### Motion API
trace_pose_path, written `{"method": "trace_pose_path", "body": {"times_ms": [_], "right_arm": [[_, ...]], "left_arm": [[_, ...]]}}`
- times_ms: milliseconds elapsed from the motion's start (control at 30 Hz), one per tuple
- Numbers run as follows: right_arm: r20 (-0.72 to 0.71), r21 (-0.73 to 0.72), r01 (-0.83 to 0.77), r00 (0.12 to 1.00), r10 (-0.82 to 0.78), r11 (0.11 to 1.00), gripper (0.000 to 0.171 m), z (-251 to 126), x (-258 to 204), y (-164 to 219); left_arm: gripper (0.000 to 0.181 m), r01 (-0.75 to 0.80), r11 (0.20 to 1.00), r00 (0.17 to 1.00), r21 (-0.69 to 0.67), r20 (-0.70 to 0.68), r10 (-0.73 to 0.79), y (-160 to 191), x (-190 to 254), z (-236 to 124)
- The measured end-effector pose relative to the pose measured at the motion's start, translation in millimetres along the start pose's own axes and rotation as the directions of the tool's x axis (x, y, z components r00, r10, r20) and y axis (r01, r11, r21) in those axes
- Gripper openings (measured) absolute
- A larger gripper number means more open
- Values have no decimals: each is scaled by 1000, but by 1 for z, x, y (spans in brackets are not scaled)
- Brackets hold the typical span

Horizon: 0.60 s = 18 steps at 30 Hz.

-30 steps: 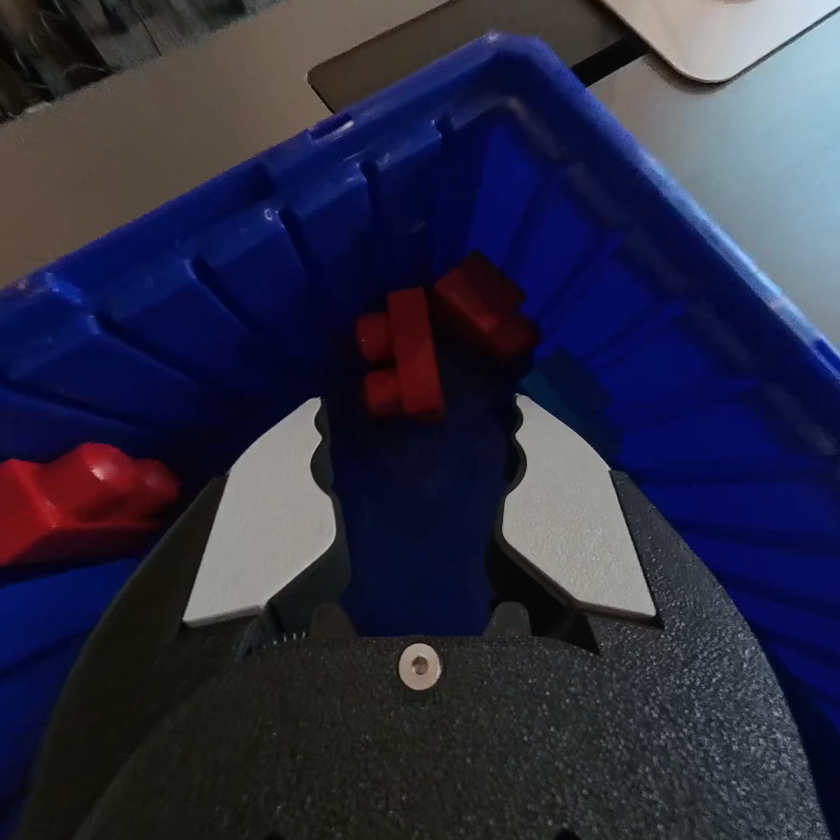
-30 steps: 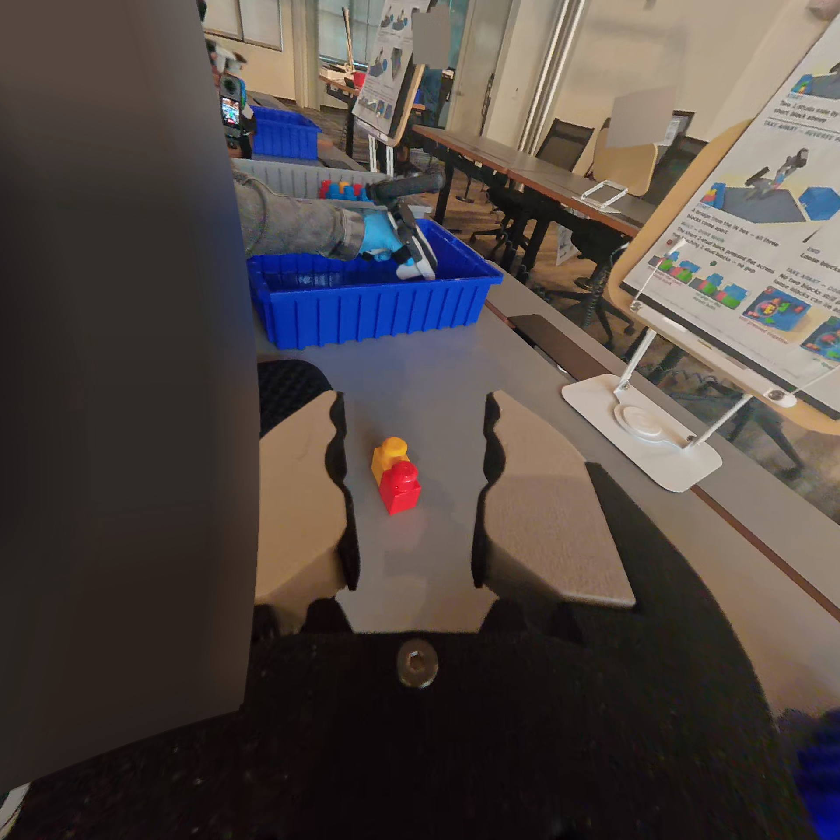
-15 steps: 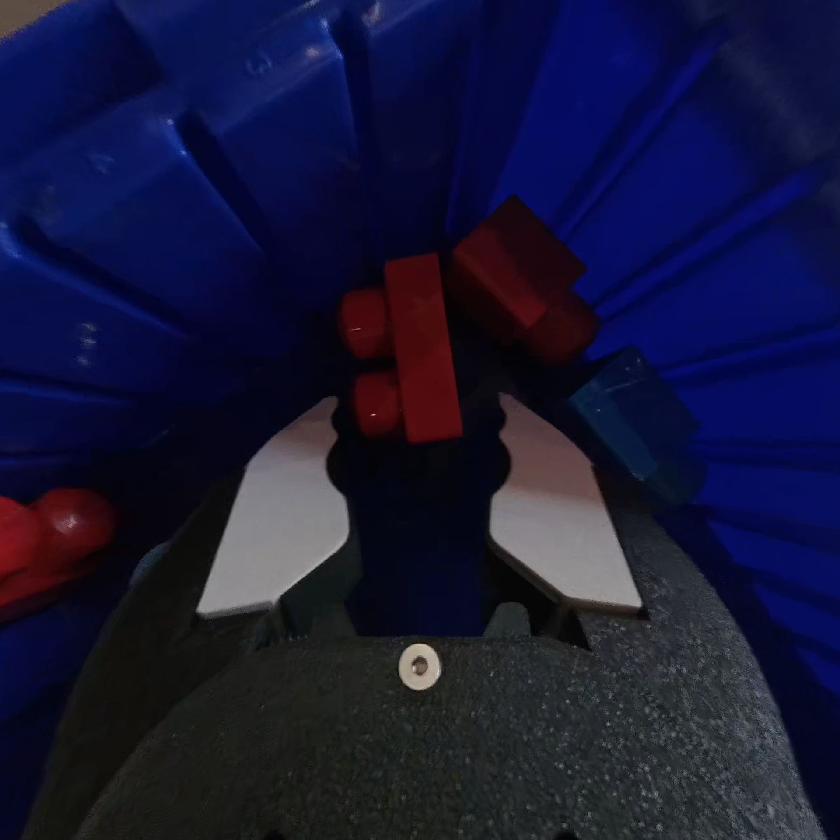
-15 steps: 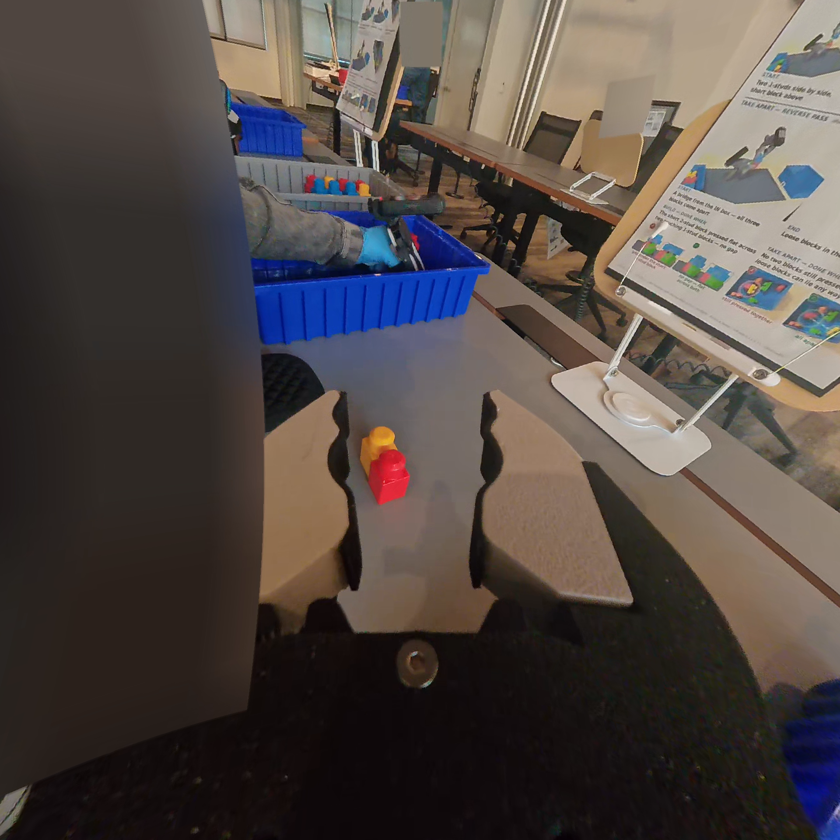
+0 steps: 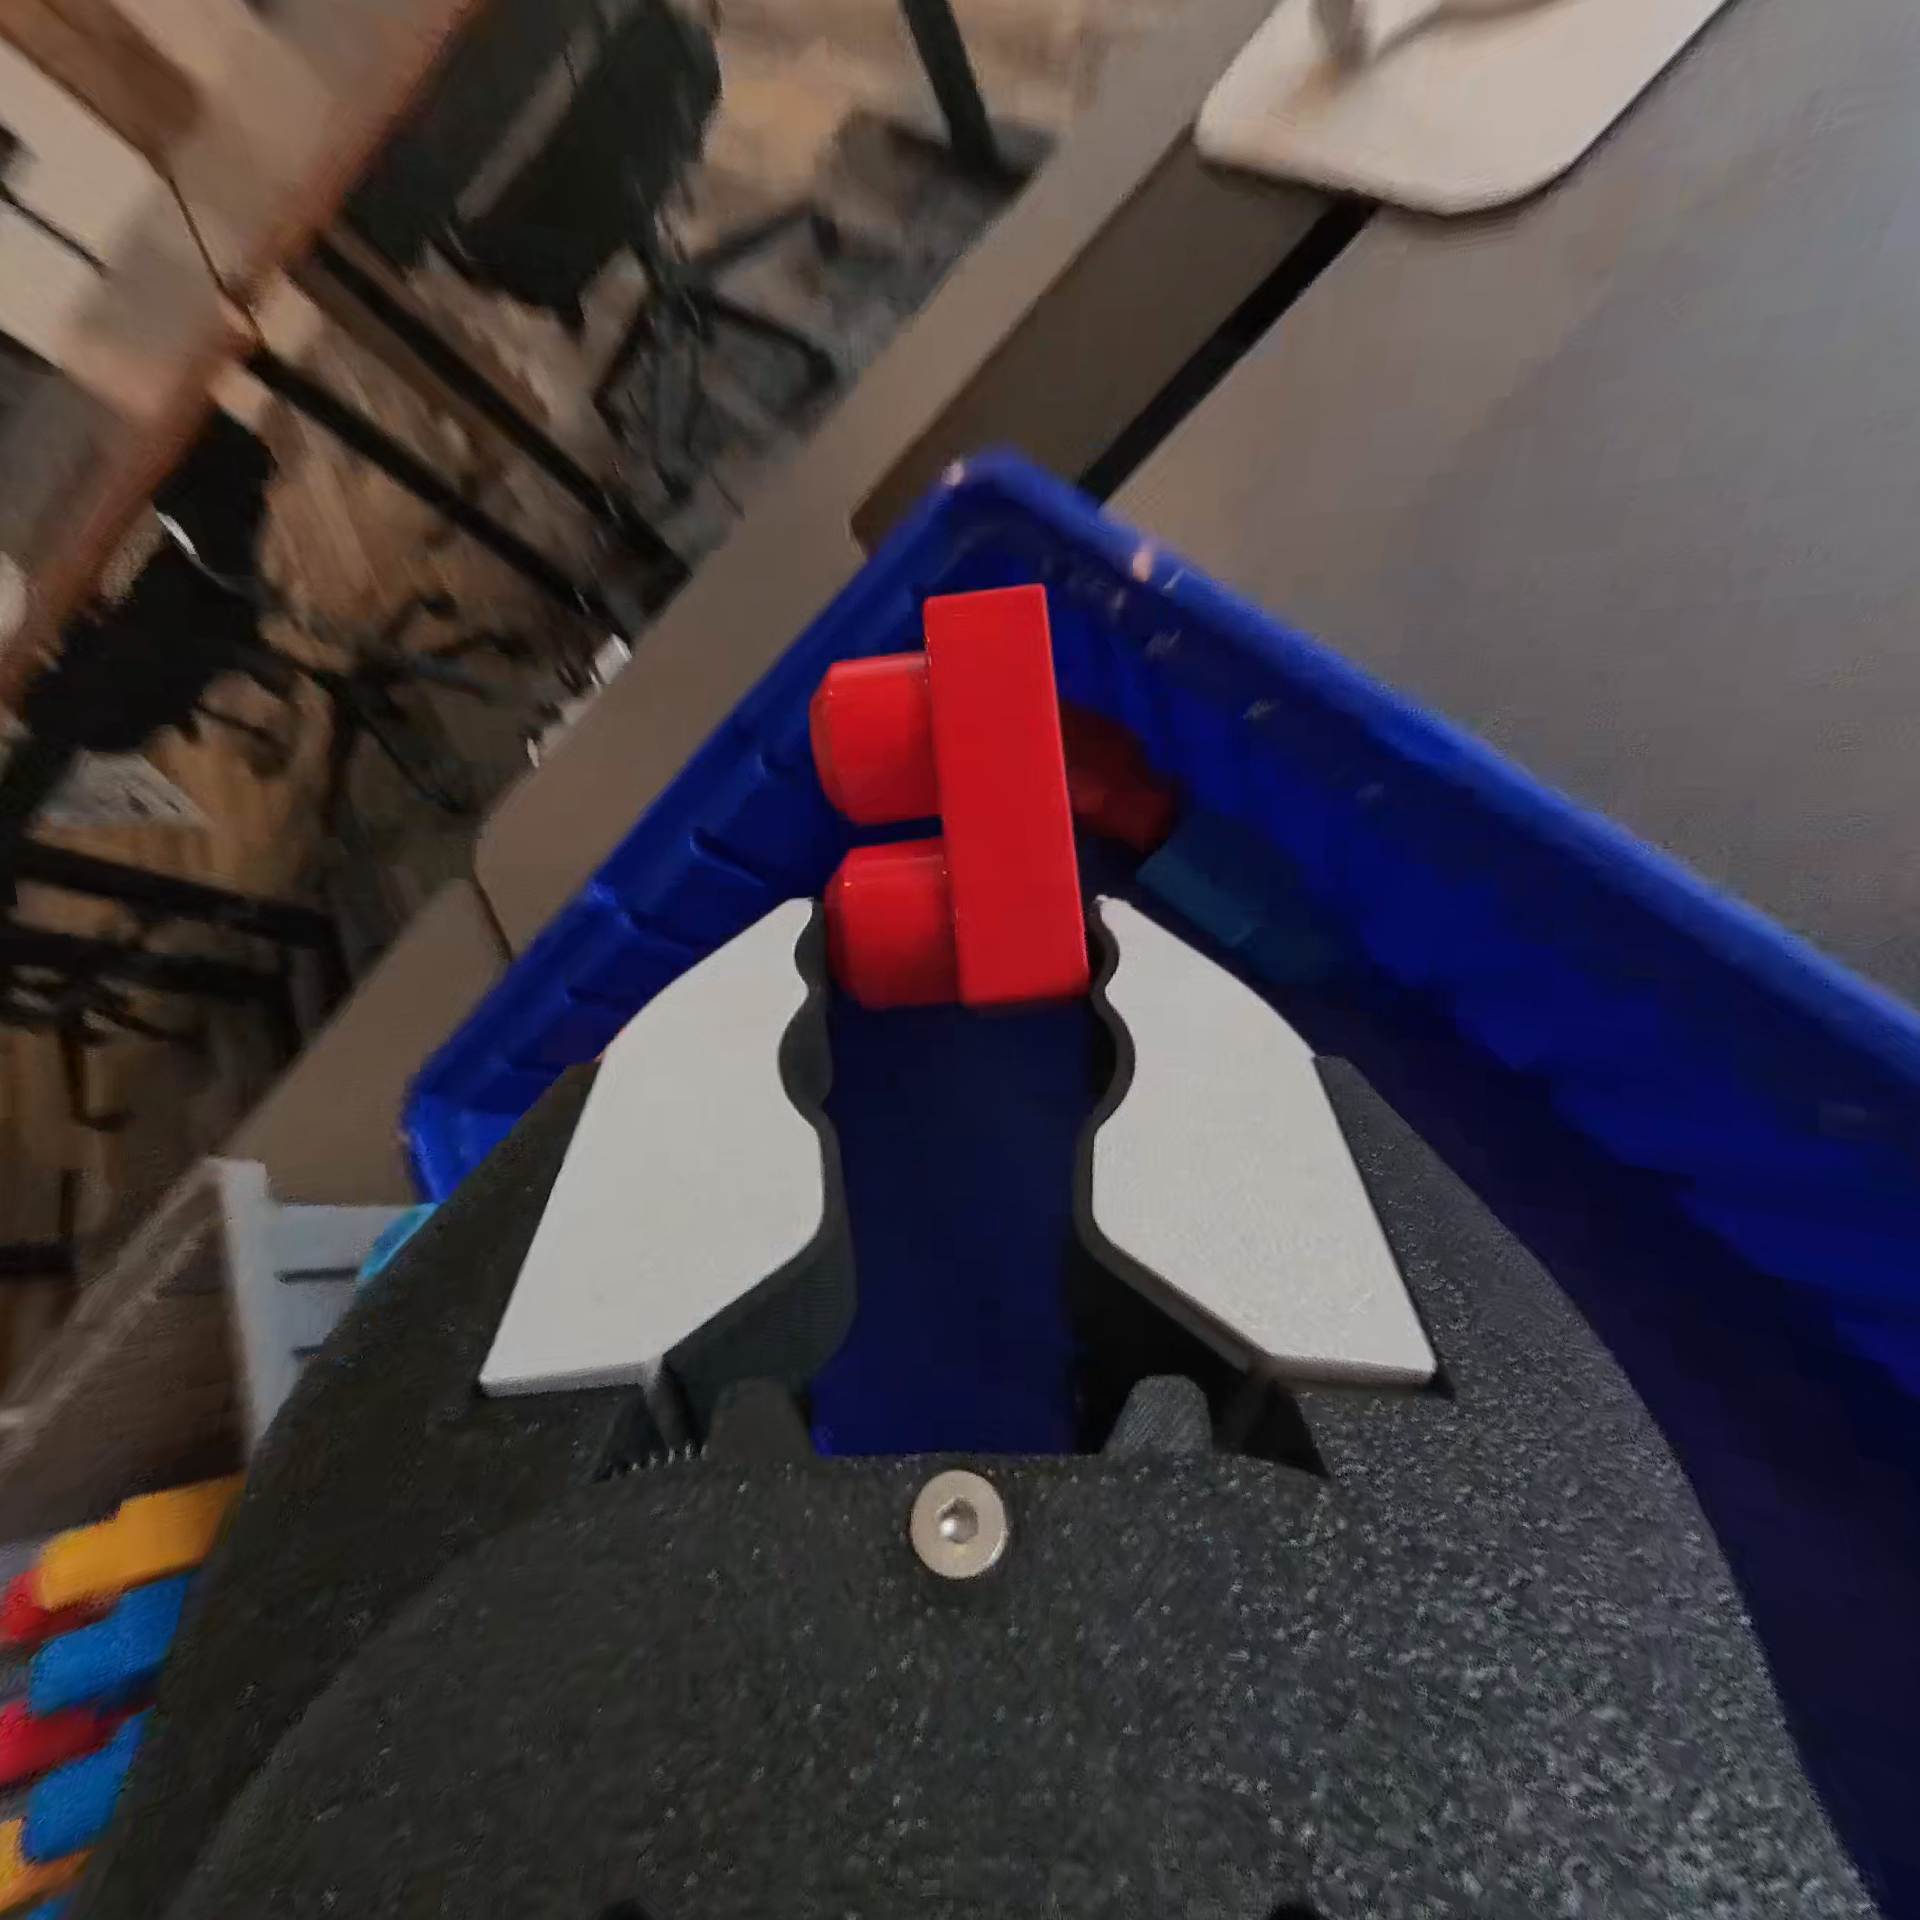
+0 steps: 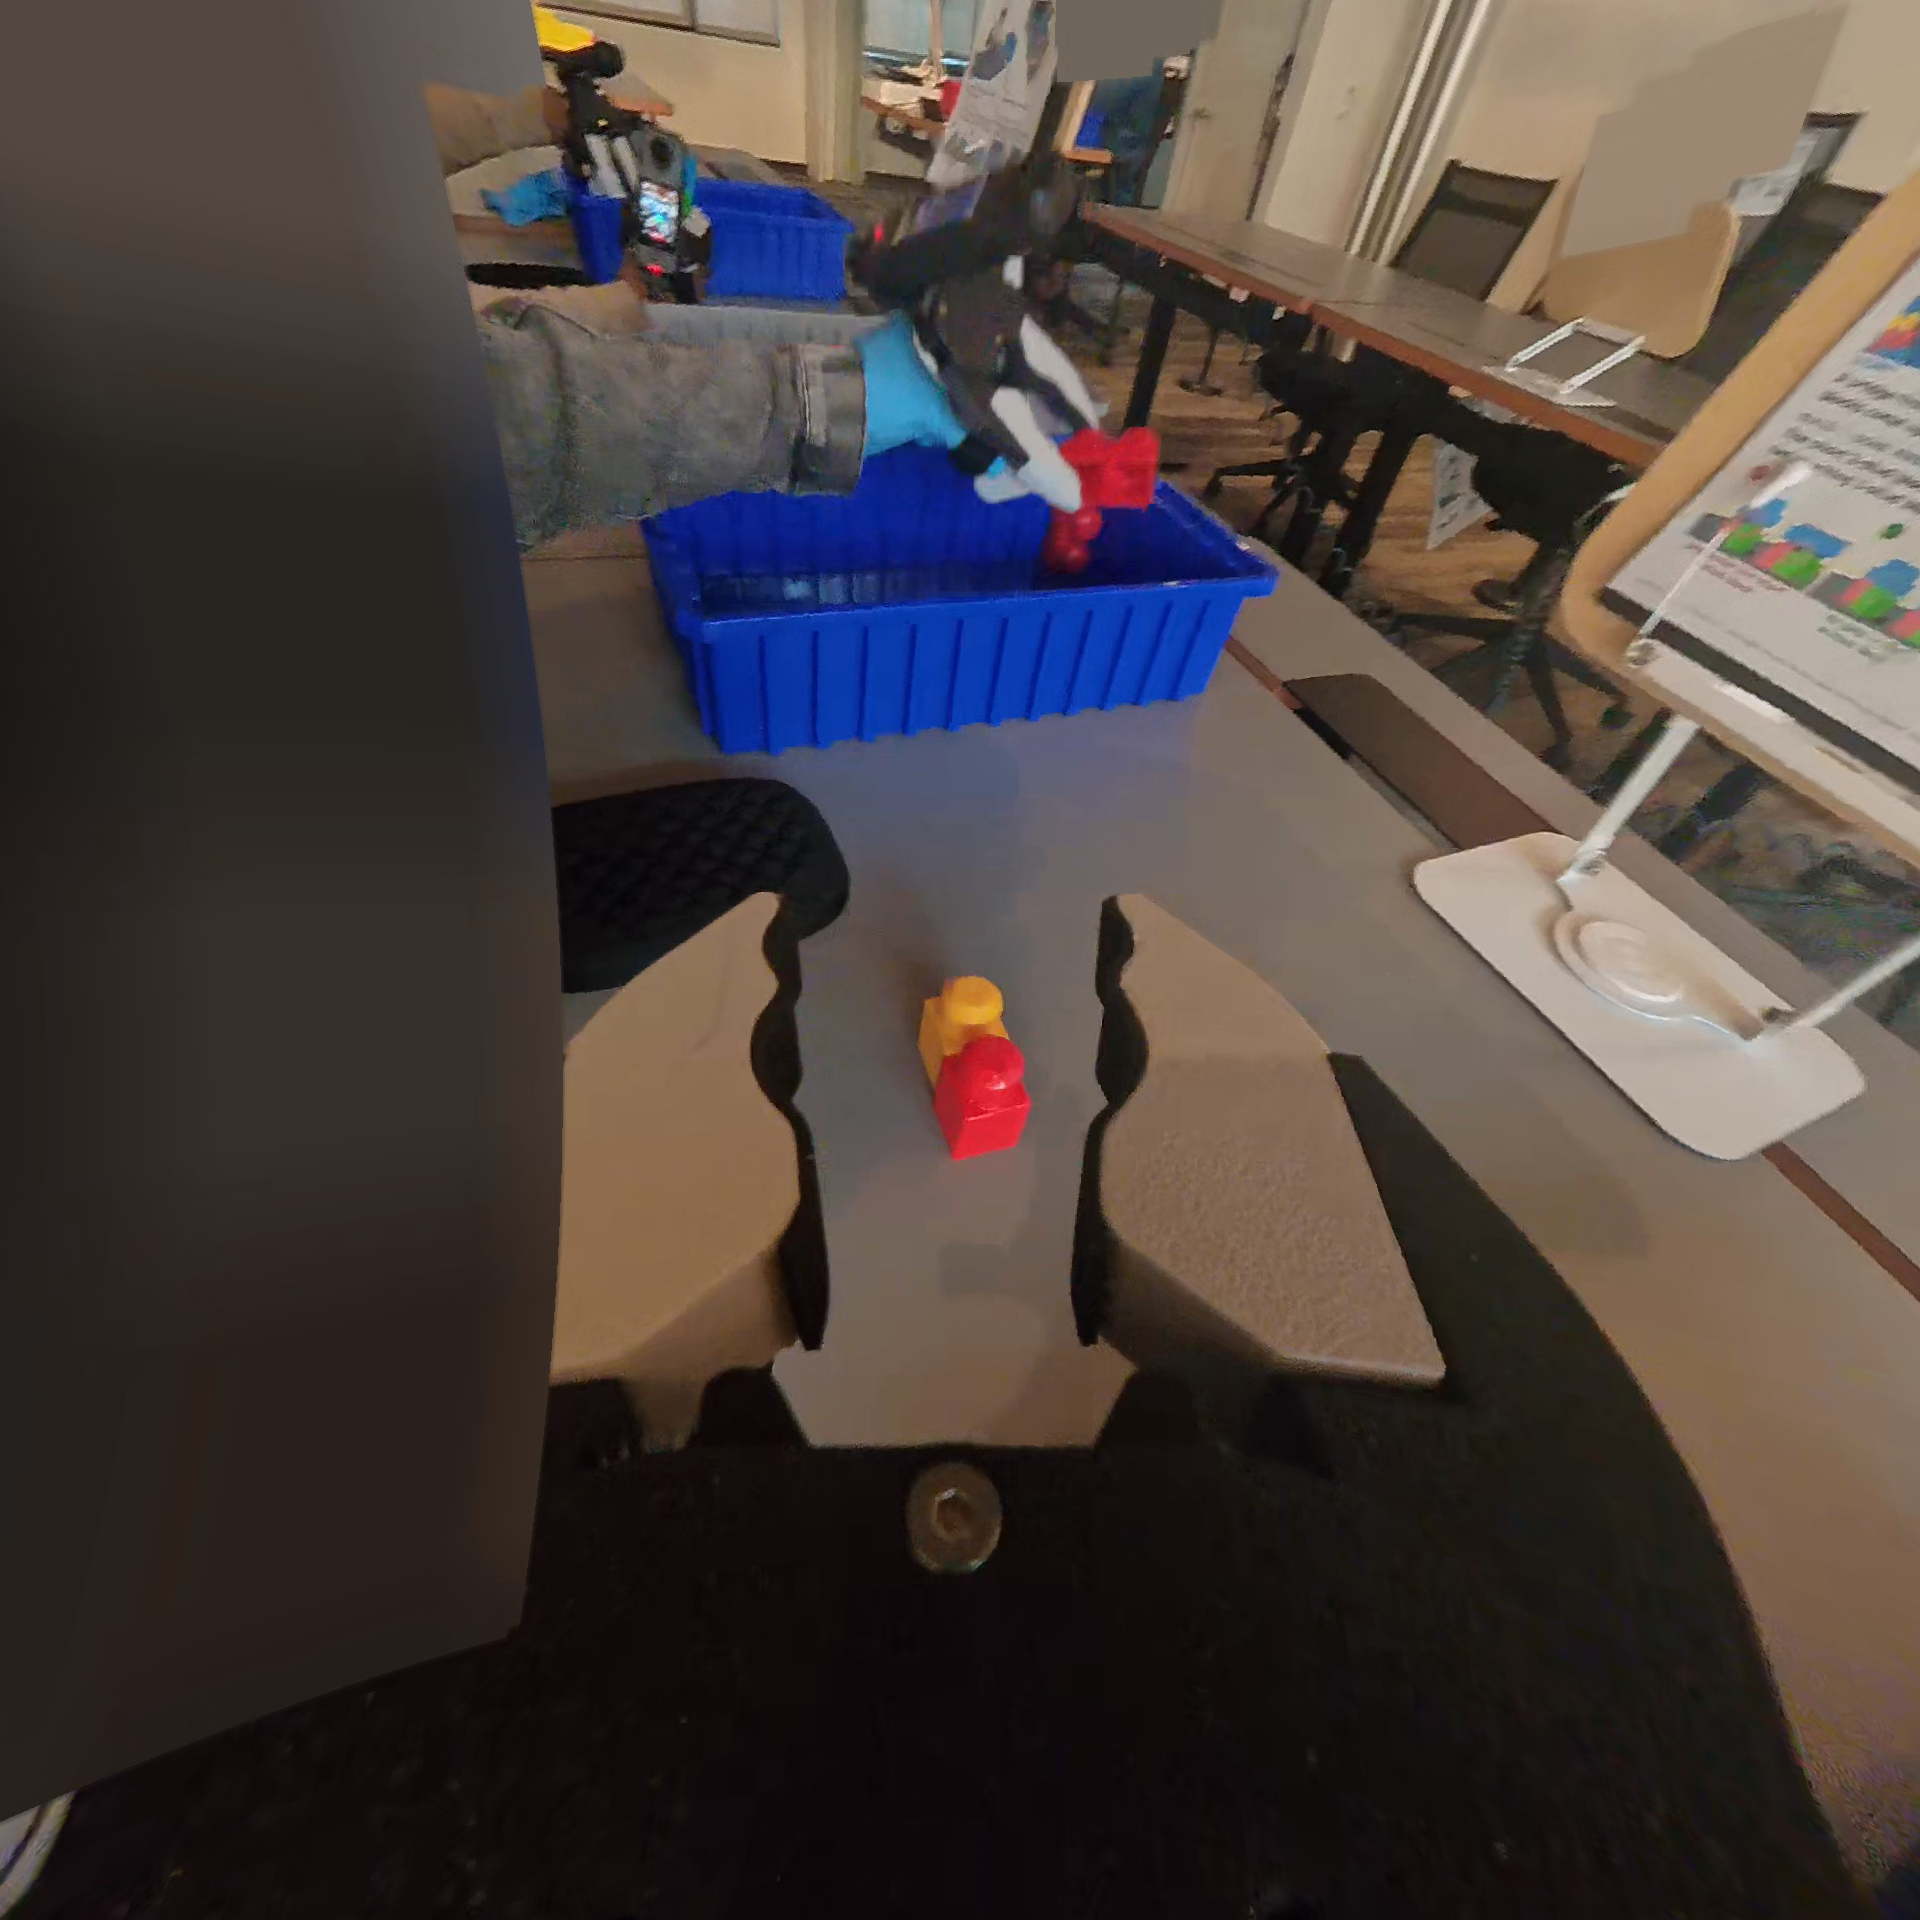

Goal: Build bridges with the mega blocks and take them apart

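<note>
I've got the left gripper (image 5: 956, 951) clamped on the red two-stud block (image 5: 966, 800) right at the tips: stud side against one finger, flat underside against the other, most of the block sticking out fwd. It's held above the blue bin (image 6: 966, 665), I'd guess so it clears the rim. The right gripper (image 6: 945, 1122) is spread, holding nothing; the yellow block (image 6: 961, 1023) and small red block (image 6: 982, 1107) sit touching on the tabletop (image 6: 1299, 831) btwn and ahead of its fingers, prob. as bridge piers.

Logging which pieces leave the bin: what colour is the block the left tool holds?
Red, gripped by the left tool; clearest in the left wrist view.
</note>
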State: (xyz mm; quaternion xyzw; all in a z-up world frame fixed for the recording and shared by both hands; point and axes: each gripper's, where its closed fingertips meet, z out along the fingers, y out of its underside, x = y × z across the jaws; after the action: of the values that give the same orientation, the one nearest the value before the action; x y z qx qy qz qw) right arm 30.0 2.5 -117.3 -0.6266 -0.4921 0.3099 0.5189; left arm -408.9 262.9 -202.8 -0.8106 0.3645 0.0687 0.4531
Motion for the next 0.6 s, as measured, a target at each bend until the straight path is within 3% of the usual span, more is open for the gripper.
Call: {"method": "trace_pose_path", "body": {"times_ms": [300, 600], "right_arm": [[205, -68, -3, 979, 17, 998, 56, 40, -16, -15], [322, -104, -54, 943, 85, 993, 62, 69, -19, -44]], "left_arm": [[46, -248, 922, 968, 298, 123, 221, -93, 78, -119], [46, -502, 746, 865, 437, 251, 435, -160, 171, -181]]}}
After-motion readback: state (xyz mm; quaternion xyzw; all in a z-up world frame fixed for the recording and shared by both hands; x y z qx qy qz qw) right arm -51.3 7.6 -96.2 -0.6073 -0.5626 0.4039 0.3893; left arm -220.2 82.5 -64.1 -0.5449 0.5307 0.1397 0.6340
